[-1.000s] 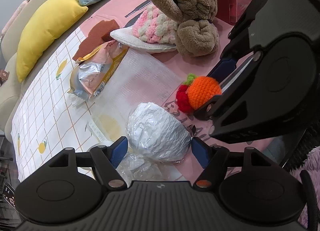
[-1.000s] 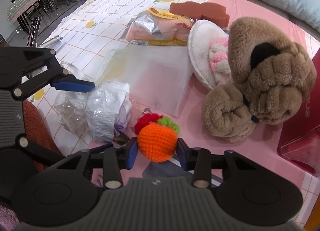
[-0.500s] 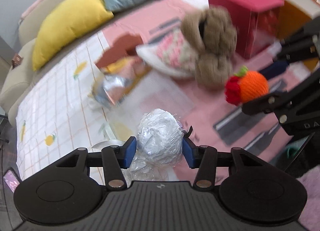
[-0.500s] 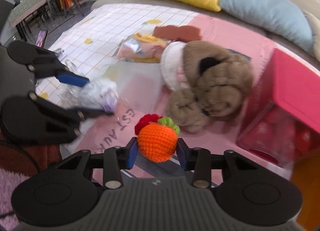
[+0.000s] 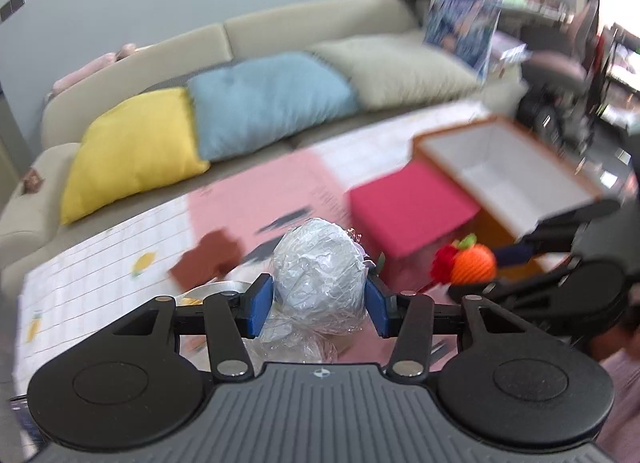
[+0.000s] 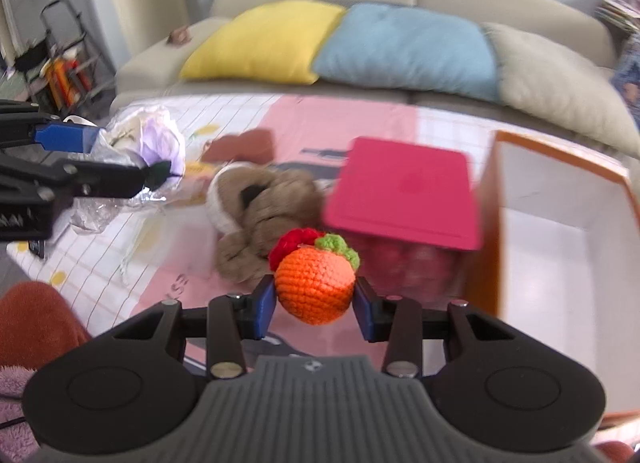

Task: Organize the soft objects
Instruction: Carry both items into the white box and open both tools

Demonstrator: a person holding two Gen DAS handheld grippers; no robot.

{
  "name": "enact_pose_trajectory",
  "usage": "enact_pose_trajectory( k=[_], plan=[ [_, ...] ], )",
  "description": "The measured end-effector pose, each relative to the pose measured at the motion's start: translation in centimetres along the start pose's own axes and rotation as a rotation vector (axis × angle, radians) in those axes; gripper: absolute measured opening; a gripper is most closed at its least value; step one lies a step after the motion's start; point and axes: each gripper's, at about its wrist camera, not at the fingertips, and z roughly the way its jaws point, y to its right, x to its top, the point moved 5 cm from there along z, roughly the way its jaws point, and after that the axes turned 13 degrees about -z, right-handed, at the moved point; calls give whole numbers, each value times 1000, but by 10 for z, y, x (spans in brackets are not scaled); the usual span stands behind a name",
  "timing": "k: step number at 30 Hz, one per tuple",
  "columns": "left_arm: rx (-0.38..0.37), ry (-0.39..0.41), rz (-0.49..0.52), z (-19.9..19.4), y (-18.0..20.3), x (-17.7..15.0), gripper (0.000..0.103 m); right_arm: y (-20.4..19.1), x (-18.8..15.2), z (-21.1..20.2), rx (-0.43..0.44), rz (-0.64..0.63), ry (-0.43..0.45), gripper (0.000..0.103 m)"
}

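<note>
Both claws now ride above the tabletop [image 6: 248, 119], left claw [image 5: 318, 305] pinching the bundle [image 5: 320, 279], right claw [image 6: 315, 303] the orange [image 6: 315, 287]; slick wrap could slip.

The orange box [image 6: 560, 247] stood open at the top, its white inside bare, and nothing hung over the mouth. Just left of it the red box [image 6: 404, 191] sat touching or nearly so, its flat lid blocking any low path in from that side. The brown plush slippers [image 6: 260, 223] crowded up against the red box, closing off the middle of the counter [image 6: 100, 271]. Over on the left, the counter's checked cloth lay mostly bare. The left claw [image 6: 120, 159] with its plastic-wrapped bundle [image 6: 152, 143] hung above that stretch, well apart from the right claw [image 6: 316, 303] and its crocheted orange [image 6: 316, 283].
</note>
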Motion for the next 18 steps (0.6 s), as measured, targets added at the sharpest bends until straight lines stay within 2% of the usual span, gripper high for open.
enact_pose_trajectory(
  k=[5, 9, 13, 18],
  plan=[
    [-160, -5, -66, 2, 41, 25, 56, 40, -10, -35, -94, 35, 35, 41],
    [-223, -17, -41, 14, 83, 36, 56, 77, -19, -54, -170, 57, 37, 41],
    [-326, -62, -35, 35, 120, 44, 56, 115, -32, -62, -241, 46, -13, 41],
    [-412, -162, -57, 71, 156, 46, 56, 159, -56, -57, -284, 78, -117, 41]
  ],
)
